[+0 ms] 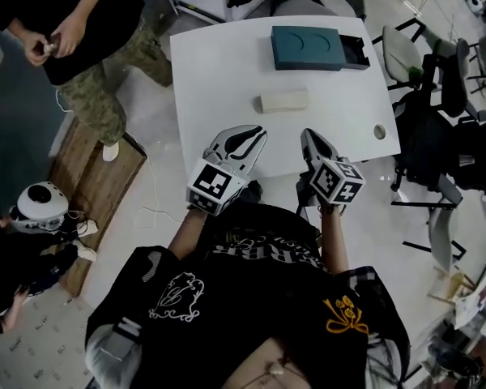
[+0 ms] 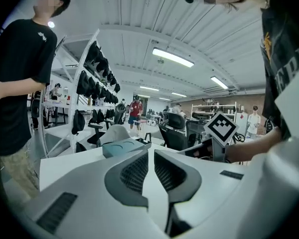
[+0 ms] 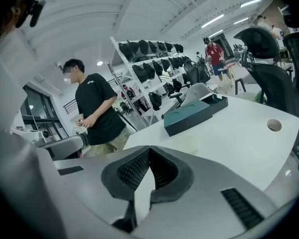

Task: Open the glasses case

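The glasses case (image 1: 282,101), a pale cream oblong, lies shut in the middle of the white table (image 1: 211,71). Both grippers hover over the table's near edge and point at the case from a short way off. My left gripper (image 1: 257,134) is closed down to a thin slit, with nothing in it (image 2: 151,153). My right gripper (image 1: 308,134) is shut, its pads meeting at the tips on nothing (image 3: 149,148). In the right gripper view the case (image 3: 188,146) shows faintly just past the jaws. In the left gripper view the jaws hide it.
A teal box (image 1: 308,48) with an open black tray sits at the table's far side. A round cable hole (image 1: 379,131) is near the right edge. A person (image 1: 81,31) stands at the left by a wooden pallet (image 1: 97,177). Office chairs (image 1: 437,79) crowd the right.
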